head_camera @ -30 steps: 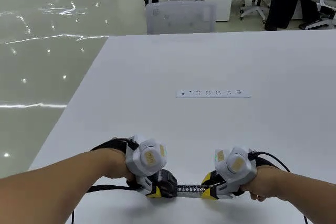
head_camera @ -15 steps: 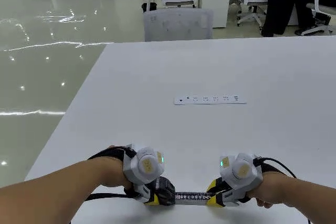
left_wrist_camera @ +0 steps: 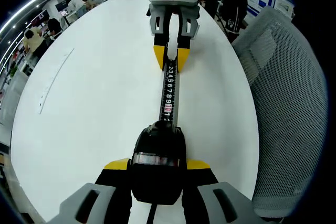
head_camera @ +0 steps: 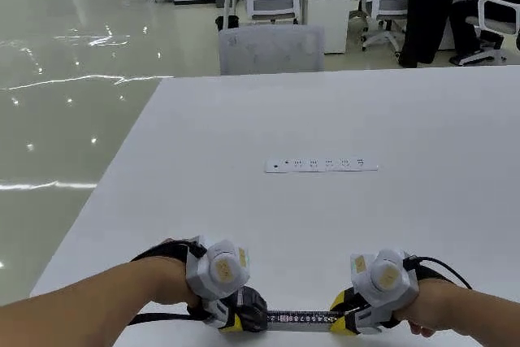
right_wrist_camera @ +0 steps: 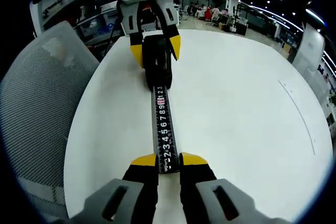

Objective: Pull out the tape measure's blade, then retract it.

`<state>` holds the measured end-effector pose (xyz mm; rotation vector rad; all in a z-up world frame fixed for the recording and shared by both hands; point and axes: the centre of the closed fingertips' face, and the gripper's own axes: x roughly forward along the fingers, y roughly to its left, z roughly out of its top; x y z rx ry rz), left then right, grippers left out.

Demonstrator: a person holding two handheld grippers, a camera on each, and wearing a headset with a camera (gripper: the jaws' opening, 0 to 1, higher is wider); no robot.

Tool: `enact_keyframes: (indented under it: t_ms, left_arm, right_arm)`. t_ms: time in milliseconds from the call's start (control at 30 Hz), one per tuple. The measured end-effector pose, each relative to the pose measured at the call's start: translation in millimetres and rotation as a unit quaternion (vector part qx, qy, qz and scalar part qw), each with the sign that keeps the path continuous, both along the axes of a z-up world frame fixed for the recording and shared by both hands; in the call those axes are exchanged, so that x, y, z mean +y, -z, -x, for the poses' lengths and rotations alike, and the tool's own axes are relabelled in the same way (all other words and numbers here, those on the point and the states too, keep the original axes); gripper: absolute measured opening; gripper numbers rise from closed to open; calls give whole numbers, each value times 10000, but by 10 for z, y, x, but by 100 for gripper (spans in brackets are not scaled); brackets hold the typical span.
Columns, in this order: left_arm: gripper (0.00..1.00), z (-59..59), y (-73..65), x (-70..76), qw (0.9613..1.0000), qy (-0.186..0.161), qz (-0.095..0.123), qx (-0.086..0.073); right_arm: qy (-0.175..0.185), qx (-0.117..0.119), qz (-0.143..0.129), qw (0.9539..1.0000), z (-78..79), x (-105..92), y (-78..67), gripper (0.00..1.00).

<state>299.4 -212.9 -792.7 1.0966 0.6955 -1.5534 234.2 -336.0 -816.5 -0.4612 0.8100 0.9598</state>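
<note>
A black tape measure case [head_camera: 251,315] sits low over the near edge of the white table [head_camera: 325,111]. My left gripper [head_camera: 234,318] is shut on the case [left_wrist_camera: 157,156], its yellow fingertips [left_wrist_camera: 117,164] pressed to the case's sides. The numbered blade [head_camera: 297,315] runs out to the right from the case, drawn out a short way. My right gripper [head_camera: 344,323] is shut on the blade's end [right_wrist_camera: 164,161]. In the right gripper view the blade [right_wrist_camera: 161,114] leads back to the case [right_wrist_camera: 156,61]. In the left gripper view the blade [left_wrist_camera: 168,95] reaches the right gripper [left_wrist_camera: 168,59].
A white power strip [head_camera: 321,165] lies mid-table. A grey chair [head_camera: 270,48] stands at the table's far edge. A mesh chair back [left_wrist_camera: 289,103] is close behind the near edge. People and office chairs [head_camera: 431,2] are at the back right.
The grippers have moved apart and more blade shows between them, the right one having shifted right. The head camera has tilted, so the whole scene sits lower in the picture.
</note>
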Motion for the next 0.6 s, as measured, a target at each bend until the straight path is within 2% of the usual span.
enact_keyframes:
  t_ms: [600]
  left_arm:
    - [33, 2, -2, -5, 10000, -7, -2, 2]
  right_arm:
    - [92, 45, 52, 9999, 92, -179, -2, 12]
